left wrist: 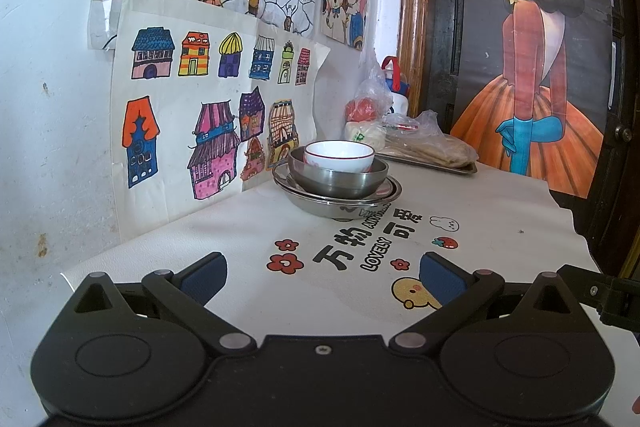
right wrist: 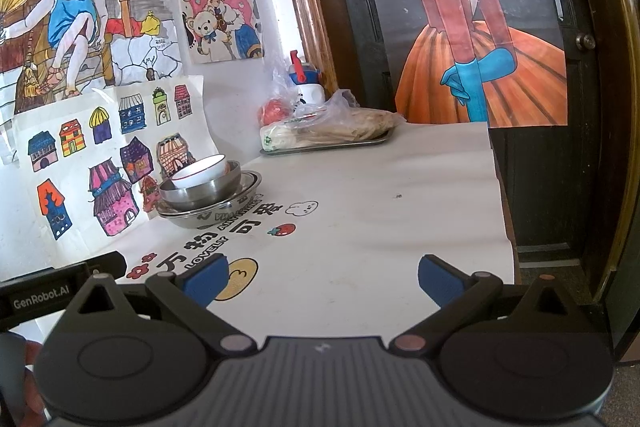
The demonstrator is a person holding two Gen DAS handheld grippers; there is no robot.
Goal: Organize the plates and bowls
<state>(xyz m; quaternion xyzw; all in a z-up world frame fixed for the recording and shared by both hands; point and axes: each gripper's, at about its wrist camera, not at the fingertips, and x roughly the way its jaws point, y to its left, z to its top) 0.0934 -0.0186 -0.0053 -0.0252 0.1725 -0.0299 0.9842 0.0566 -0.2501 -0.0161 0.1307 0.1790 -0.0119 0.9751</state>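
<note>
— Where's the crockery?

— Stacked by the wall: a white bowl [left wrist: 339, 155] inside a steel bowl [left wrist: 338, 179], both sitting on a steel plate [left wrist: 337, 201], on the table [left wrist: 500, 227].

— And the grippers?

— The left gripper [left wrist: 322, 277] and the right gripper [right wrist: 323, 277] both hang over the table, well apart from the stack, fingers spread, gripping nothing.

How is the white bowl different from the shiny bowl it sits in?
The white bowl looks like ceramic with a thin red line at its rim; the steel bowl is bare grey metal. The white bowl is smaller and sits tilted inside; the steel bowl is wider and sits level on a steel plate. Both are round, open side up, and in one stack.
</note>
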